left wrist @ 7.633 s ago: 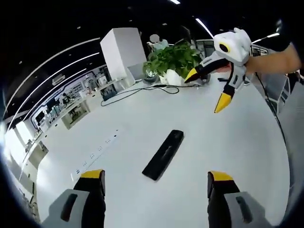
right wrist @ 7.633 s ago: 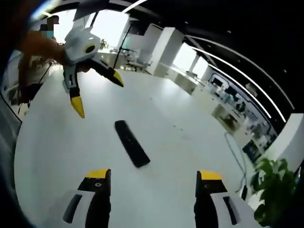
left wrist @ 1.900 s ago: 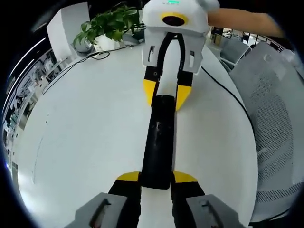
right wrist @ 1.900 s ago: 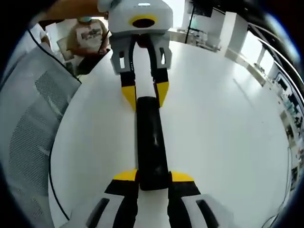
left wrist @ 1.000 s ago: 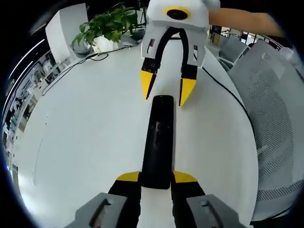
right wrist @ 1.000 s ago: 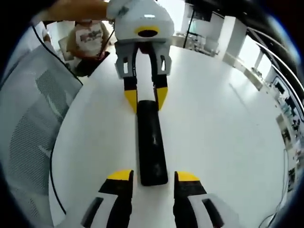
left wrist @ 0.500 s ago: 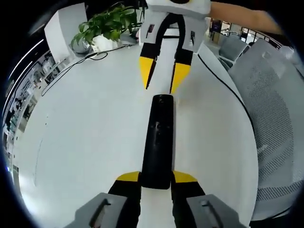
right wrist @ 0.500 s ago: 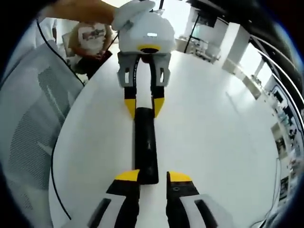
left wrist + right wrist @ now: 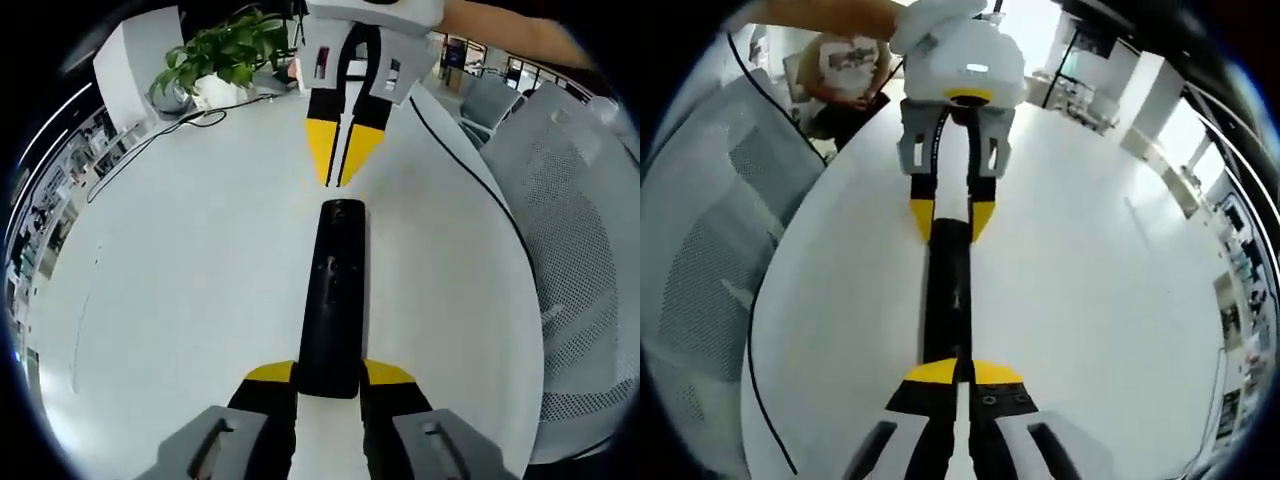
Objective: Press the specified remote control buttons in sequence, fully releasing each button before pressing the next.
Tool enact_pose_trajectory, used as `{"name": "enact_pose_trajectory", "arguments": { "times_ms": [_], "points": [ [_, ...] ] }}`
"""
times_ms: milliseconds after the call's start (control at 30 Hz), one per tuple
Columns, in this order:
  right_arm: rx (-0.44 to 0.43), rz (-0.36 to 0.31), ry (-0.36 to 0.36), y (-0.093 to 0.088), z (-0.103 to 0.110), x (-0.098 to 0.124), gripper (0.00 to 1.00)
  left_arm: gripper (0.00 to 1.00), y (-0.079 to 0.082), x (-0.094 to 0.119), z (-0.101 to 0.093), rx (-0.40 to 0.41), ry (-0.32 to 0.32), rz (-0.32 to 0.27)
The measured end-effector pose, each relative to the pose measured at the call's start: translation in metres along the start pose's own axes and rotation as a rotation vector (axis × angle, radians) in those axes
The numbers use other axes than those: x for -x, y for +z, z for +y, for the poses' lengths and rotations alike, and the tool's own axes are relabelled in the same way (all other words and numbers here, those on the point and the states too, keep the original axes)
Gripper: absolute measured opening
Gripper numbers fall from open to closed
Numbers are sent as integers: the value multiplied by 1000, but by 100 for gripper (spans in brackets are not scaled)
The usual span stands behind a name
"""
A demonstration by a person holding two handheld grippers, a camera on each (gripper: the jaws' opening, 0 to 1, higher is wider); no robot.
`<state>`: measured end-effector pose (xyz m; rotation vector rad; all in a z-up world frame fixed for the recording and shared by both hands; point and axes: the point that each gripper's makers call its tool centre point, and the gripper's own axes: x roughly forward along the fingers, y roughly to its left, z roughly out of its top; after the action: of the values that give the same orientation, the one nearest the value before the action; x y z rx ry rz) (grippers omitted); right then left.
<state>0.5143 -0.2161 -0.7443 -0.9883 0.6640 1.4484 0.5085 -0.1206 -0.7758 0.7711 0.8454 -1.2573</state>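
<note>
White table point(image 9: 180, 270) — left gripper's point(image 9: 328, 372) jaws clamping remote point(image 9: 334, 290); right gripper's point(image 9: 338, 178) jaws together, buttons indistinct.

One remote point(image 9: 334, 295) – two grippers: left gripper point(image 9: 329, 373), right gripper point(image 9: 338, 150) – one potted plant point(image 9: 222, 58), one table point(image 9: 180, 260).

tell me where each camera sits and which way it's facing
Left gripper view: rides the left gripper, looking along the remote it clamps toward the right gripper, shut beyond the far end; a forearm shows.
Right gripper view: rides the right gripper, shut, facing back along the remote at the left gripper.
Shared: remote, white table, both grippers.
</note>
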Motion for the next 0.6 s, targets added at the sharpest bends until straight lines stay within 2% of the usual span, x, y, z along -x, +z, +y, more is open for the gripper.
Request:
{"name": "enact_pose_trajectory", "arguments": {
  "times_ms": [467, 600],
  "points": [
    [29, 53, 34, -10, 5, -6, 0, 23, 0, -1, 0, -4, -2, 1],
    [2, 81, 59, -12, 6, -5, 0, 23, 0, -1, 0, -5, -3, 5]
  ]
}}
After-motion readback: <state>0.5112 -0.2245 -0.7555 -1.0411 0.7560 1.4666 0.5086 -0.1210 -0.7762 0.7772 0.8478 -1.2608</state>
